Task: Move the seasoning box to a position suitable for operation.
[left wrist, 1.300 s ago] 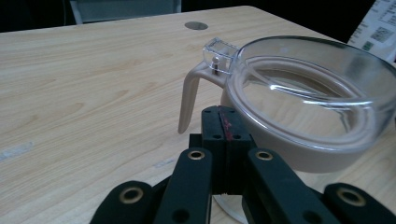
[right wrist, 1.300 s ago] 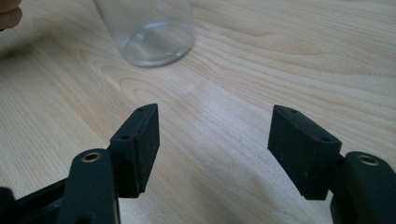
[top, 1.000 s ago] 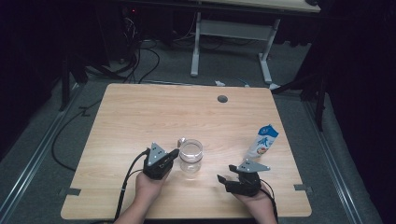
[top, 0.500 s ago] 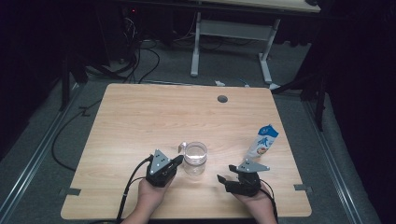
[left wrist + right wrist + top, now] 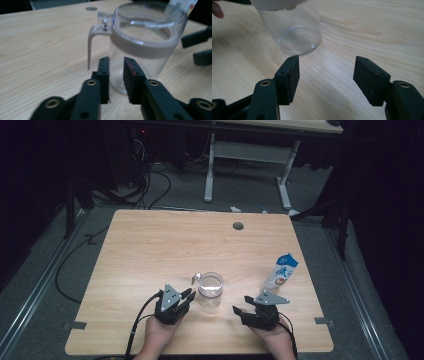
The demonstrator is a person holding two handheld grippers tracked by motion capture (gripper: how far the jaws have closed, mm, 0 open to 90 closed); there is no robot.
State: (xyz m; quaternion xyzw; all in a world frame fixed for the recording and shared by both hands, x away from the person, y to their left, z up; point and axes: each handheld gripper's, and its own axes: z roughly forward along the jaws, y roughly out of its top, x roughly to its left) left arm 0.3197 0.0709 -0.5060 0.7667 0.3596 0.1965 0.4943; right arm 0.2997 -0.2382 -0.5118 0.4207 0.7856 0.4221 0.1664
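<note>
A clear glass jar (image 5: pixel 210 290) with a grey band and a hinged lid catch (image 5: pixel 93 42) stands upright near the table's front. My left gripper (image 5: pixel 189 296) sits just left of it. In the left gripper view its jaws (image 5: pixel 116 75) have just been opening; a narrow gap shows with nothing in it, and the jar (image 5: pixel 147 37) stands right behind the tips. My right gripper (image 5: pixel 242 304) rests to the jar's right, apart from it. Its jaws (image 5: pixel 327 75) are wide, have just been closing a little and hold nothing; the jar's base (image 5: pixel 297 42) is beyond the left pad.
A blue and white carton (image 5: pixel 281 271) stands upright just beyond the right gripper. The wooden table (image 5: pixel 150 245) has a round cable hole (image 5: pixel 238 226) at the back. Cables trail off the front left edge. A fingertip (image 5: pixel 217 10) shows beside the jar.
The left gripper has drawn back slightly toward the front edge and its jaws have parted. The jar, the carton and the right hand have stayed in place.
</note>
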